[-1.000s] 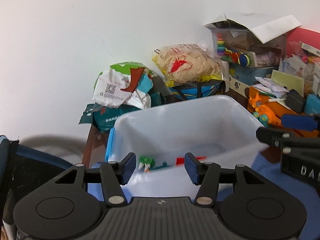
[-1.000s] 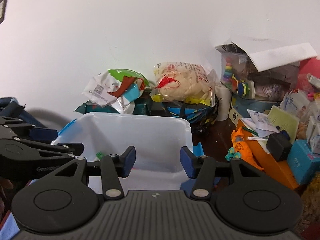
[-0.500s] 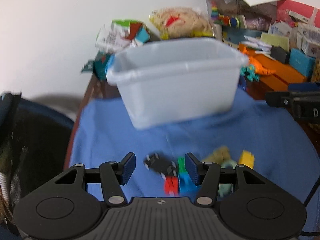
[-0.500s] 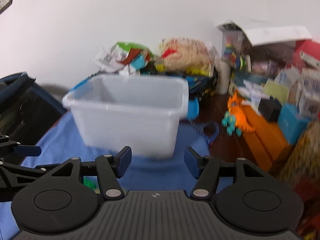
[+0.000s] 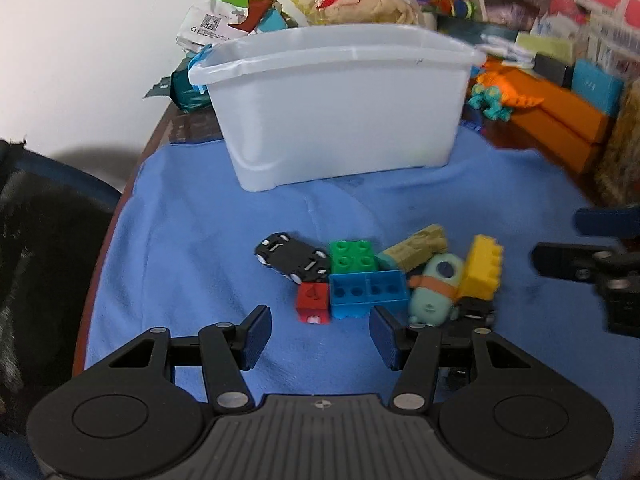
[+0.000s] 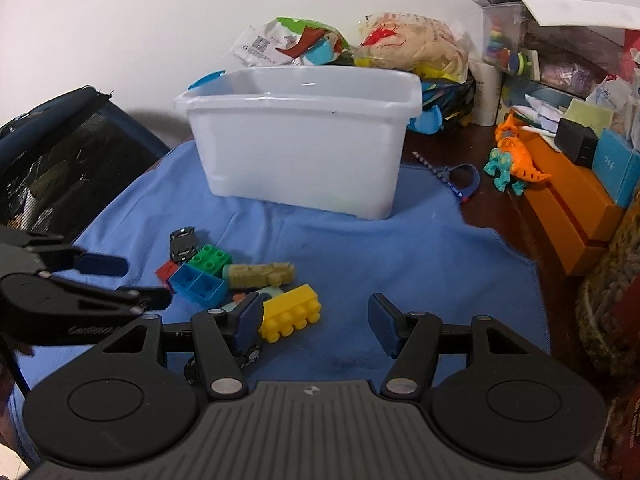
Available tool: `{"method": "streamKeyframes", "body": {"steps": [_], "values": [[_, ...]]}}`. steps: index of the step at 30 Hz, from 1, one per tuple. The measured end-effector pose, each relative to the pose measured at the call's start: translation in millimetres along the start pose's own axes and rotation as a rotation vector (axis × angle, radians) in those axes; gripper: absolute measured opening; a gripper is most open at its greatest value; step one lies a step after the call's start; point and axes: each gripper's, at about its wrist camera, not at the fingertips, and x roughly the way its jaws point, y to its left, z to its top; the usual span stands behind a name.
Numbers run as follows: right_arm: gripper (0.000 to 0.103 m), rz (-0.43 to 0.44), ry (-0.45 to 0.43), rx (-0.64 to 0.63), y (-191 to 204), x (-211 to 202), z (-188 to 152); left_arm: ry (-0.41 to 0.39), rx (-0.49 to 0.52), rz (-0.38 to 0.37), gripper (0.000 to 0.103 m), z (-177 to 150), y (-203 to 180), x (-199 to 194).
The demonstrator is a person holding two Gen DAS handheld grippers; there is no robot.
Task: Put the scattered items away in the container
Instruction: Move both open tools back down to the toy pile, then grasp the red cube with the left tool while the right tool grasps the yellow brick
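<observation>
A translucent white bin stands at the back of the blue cloth. In front of it lies a pile of toys: a black car, a green brick, a blue brick, a red block, a yellow brick, a tan block and a mint-green toy. My left gripper is open and empty just before the red and blue bricks. My right gripper is open and empty, right of the yellow brick.
Snack bags lie behind the bin against the wall. Orange boxes, an orange dinosaur and stacked clutter fill the right side. A dark mesh chair stands at the left table edge.
Both grippers have pulled back from over the bin and tilted down. The toy pile on the cloth has come into view, and both stay open and empty.
</observation>
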Motion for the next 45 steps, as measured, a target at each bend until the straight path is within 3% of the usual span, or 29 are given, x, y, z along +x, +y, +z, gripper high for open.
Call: {"method": "streamKeyframes", "body": {"steps": [4,5,14,22,26,33,35,36,37,45], "values": [[0.062,-0.005,-0.008,-0.005,-1,-3,-1,0.031,0.015,0.043,0.057,-3,4,13],[0.062,-0.01,-0.009,-0.003,-3,-3,-1,0.034,0.015,0.048,0.053,-5,6,14],[0.062,-0.026,0.013,0.017,-9,9,-4,-0.008,0.039,-0.006,0.041,-1,4,23],[0.062,-0.01,0.053,0.044,1,30,-7,-0.037,0.023,-0.008,0.04,7,-2,33],[0.059,-0.012,0.051,0.046,9,40,-7,-0.019,0.011,-0.029,0.027,4,5,33],[0.058,0.009,0.102,0.09,12,56,-11,-0.019,0.047,-0.045,0.027,-3,6,29],[0.052,0.014,0.088,0.082,11,57,-11,-0.019,0.043,-0.053,0.026,-3,8,29],[0.041,0.014,0.084,0.077,11,56,-11,-0.015,0.036,-0.063,0.022,-2,9,29],[0.037,0.015,0.084,0.072,11,55,-10,-0.013,0.03,-0.073,0.022,-2,11,28],[0.028,0.014,0.082,0.081,6,49,-7,-0.045,0.027,-0.068,0.022,4,17,14]]}}
